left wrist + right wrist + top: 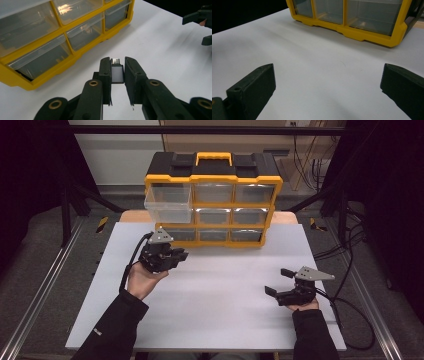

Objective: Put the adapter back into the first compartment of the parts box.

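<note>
A yellow and black drawer cabinet [213, 181] with clear drawers stands at the back of the white table [220, 295]. Its top-left drawer [168, 205] is pulled out. My left gripper [181, 254] sits in front of the cabinet's lower left corner. In the left gripper view the left gripper [117, 60] is shut on a small white adapter [117, 75] with a metal plug at its tip, pointing past the cabinet [62, 27]. My right gripper [278, 281] rests at the right front of the table, open with nothing between its jaws; the right gripper view shows the same gripper [328, 67] above bare table.
Metal rails run along both sides of the table. Cables lie on the floor at the right. The cabinet's yellow base [362, 35] lies ahead of the right gripper. The right gripper [201, 28] shows at the far right of the left gripper view.
</note>
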Action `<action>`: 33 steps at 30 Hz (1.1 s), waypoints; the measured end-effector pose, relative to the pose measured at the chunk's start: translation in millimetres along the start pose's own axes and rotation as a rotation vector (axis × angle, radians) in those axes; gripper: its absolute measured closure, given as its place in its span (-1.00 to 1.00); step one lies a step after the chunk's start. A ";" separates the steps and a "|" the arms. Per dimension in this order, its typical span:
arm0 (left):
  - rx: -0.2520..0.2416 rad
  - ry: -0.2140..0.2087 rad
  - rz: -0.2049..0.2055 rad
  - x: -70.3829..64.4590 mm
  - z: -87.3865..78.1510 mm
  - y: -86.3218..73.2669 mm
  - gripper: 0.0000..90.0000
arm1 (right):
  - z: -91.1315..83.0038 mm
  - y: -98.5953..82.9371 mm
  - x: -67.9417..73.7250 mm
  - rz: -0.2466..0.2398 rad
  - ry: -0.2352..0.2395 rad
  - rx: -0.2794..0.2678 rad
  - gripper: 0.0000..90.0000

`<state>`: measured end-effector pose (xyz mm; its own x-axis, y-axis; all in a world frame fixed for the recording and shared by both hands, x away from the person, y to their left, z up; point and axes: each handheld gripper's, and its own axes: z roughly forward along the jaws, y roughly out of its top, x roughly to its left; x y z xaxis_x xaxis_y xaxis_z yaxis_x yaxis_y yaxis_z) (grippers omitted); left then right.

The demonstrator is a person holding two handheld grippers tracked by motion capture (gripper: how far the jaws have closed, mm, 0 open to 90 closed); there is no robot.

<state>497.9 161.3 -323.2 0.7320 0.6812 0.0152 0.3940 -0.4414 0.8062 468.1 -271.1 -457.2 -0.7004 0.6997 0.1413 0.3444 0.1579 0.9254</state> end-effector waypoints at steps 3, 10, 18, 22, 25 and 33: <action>-0.007 0.001 0.000 0.8 -3.4 2.6 0.68 | 0.1 -0.1 0.0 -0.001 0.000 0.001 -0.99; -0.015 0.006 -0.001 3.1 -9.5 7.1 0.68 | 0.0 0.0 0.1 0.000 0.001 0.000 -0.99; -0.021 0.016 0.008 4.2 -17.2 13.7 0.68 | 0.0 0.0 0.2 0.002 0.002 0.000 -0.99; -0.029 0.017 0.008 5.1 -21.0 16.5 0.68 | 0.0 0.0 0.2 0.002 0.003 0.000 -0.99; -0.032 0.018 0.007 6.1 -23.8 18.9 0.68 | 0.1 0.0 0.3 0.002 0.003 0.001 -0.99; -0.038 0.029 0.009 8.2 -29.9 23.0 0.68 | 0.3 0.2 0.4 -0.002 0.001 0.005 -0.99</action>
<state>496.3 174.2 -286.9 0.7186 0.6943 0.0393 0.3656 -0.4253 0.8279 468.1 -270.5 -457.1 -0.7018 0.6984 0.1404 0.3468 0.1627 0.9237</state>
